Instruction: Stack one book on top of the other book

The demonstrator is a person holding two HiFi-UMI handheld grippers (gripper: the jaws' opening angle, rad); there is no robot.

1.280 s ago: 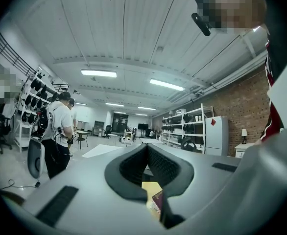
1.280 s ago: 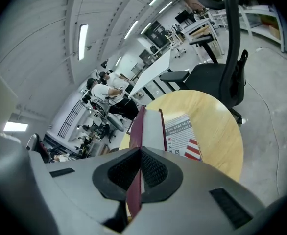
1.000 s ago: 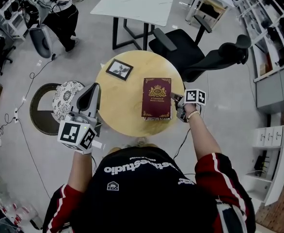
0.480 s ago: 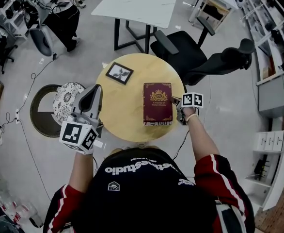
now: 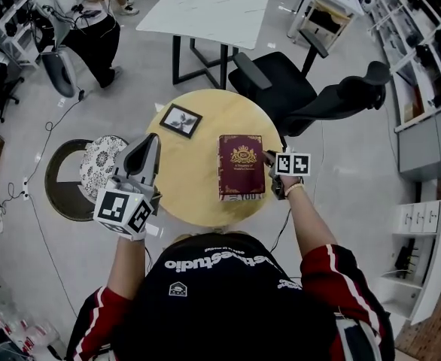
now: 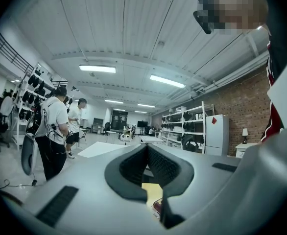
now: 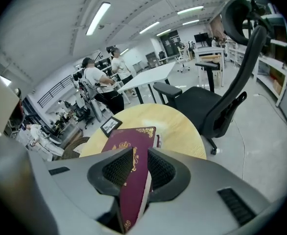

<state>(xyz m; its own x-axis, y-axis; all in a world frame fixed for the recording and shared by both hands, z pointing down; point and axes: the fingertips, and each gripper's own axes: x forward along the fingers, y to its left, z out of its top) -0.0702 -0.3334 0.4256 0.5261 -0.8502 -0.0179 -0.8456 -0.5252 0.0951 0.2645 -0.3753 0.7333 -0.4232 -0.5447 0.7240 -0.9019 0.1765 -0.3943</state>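
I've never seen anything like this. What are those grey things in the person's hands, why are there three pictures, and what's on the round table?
There is no robot here. A person holds a hand-worked tool with two jaws, called a gripper, in each hand. One picture comes from a camera on the person's head, looking down. The other two come from cameras riding on the grippers, each looking along its own jaws. The cubes with black-and-white squares are parts of the grippers.

On the round wooden table lie a small framed picture and a dark red book. It rests on a second book, whose edge peeks out beneath.

The right gripper is at the red book's right edge. The book stands between its jaws, which have just been opening and do not seem to clamp it. The left gripper hangs at the table's left, jaws together, holding nothing.
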